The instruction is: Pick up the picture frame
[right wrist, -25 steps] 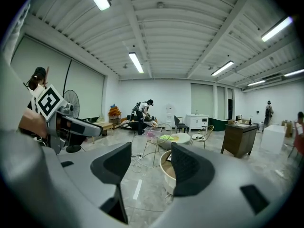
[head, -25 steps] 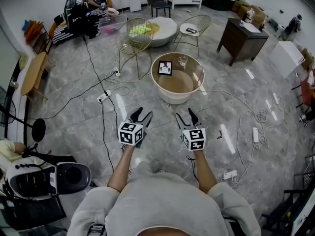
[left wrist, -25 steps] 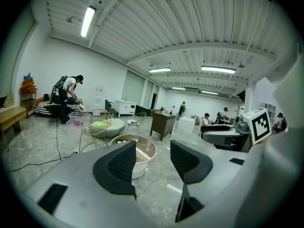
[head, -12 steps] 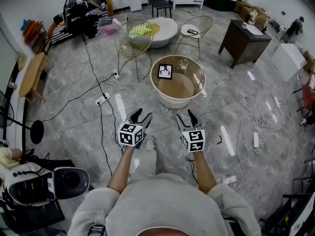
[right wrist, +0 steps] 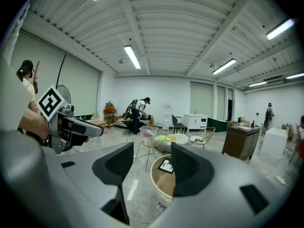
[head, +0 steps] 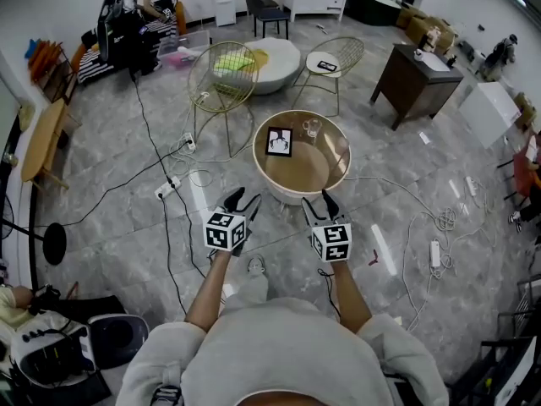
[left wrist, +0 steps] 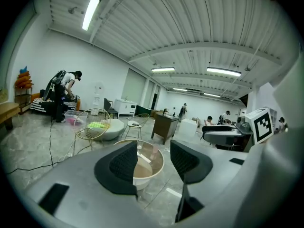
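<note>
One picture frame [head: 279, 140], one glass [head: 311, 128], two wire chairs [head: 221, 79] [head: 332, 58].

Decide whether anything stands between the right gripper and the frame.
Nothing visible does. The frame sits on the table ahead of the open right gripper; the glass stands beside it, off the path.

No text is legible; the cubes [head: 225, 229] on the left gripper [head: 245, 198] and right gripper [head: 319, 200] bear only black-and-white square marker patterns.
</note>
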Action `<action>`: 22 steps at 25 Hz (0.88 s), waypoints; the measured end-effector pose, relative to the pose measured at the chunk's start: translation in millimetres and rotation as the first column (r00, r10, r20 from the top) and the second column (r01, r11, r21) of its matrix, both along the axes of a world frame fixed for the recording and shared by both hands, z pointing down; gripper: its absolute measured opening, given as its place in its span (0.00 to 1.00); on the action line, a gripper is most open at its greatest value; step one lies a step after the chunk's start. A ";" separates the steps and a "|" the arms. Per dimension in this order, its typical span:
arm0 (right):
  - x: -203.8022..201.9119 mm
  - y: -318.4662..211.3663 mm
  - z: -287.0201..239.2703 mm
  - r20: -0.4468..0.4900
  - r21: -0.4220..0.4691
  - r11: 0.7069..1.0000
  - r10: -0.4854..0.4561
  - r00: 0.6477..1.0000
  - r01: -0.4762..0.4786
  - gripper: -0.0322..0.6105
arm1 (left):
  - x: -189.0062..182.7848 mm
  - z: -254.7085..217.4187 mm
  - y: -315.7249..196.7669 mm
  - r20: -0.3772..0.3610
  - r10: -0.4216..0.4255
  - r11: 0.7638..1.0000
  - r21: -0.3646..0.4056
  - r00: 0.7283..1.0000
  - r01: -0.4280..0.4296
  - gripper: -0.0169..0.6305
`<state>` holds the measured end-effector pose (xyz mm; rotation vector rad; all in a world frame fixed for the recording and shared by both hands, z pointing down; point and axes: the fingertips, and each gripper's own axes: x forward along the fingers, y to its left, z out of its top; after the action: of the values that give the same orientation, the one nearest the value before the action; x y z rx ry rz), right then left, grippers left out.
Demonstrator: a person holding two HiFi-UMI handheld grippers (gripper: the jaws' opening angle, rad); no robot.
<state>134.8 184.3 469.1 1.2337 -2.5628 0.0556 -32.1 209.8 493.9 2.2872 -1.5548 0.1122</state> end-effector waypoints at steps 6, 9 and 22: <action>-16.3 -56.7 -6.4 0.000 -0.005 1.000 0.031 1.000 -0.031 0.41 | -20.3 -10.3 -60.1 -0.001 0.024 1.000 0.005 1.000 -0.024 0.34; -27.0 -82.1 -6.8 -0.006 -0.003 0.999 0.040 0.999 -0.040 0.41 | -31.7 -9.6 -86.0 -0.004 0.033 0.999 0.007 0.999 -0.033 0.34; -73.6 -173.9 -7.1 -0.017 0.012 0.998 0.069 0.997 -0.069 0.41 | -78.5 -5.8 -181.9 0.005 0.069 0.998 0.004 0.998 -0.069 0.34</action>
<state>61.1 10.4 462.0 1.3209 -2.5084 0.0444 -110.6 27.9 488.1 2.3461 -1.4806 0.1322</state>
